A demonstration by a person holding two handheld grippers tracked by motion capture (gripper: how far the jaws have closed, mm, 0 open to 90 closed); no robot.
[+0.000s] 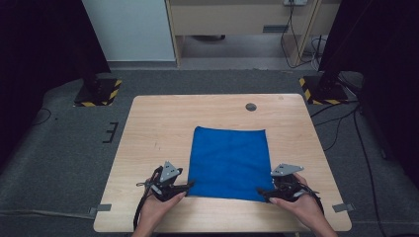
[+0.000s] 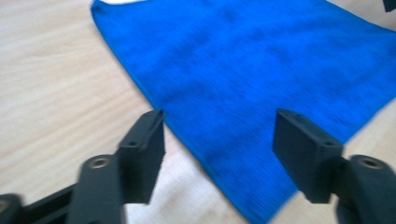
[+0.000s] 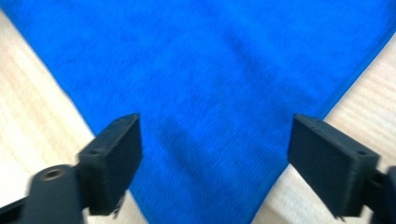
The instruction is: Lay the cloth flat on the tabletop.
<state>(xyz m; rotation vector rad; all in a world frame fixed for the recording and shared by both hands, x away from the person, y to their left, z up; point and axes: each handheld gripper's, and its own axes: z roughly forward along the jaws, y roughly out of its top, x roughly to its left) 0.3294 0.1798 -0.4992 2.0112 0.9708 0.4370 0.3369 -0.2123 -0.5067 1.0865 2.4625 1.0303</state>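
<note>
A blue cloth lies flat in the middle of the wooden table. My left gripper sits at the cloth's near left corner, held by a hand. Its jaws stand apart over the cloth's edge, with the pads off the fabric. My right gripper rests at the near right corner. Its jaws are spread wide above the cloth's corner, and nothing is pinched between them.
A small round grommet is set into the table near its far edge. Two stand bases with yellow-black tape sit on the grey floor beyond the table. Cables run on the floor at right.
</note>
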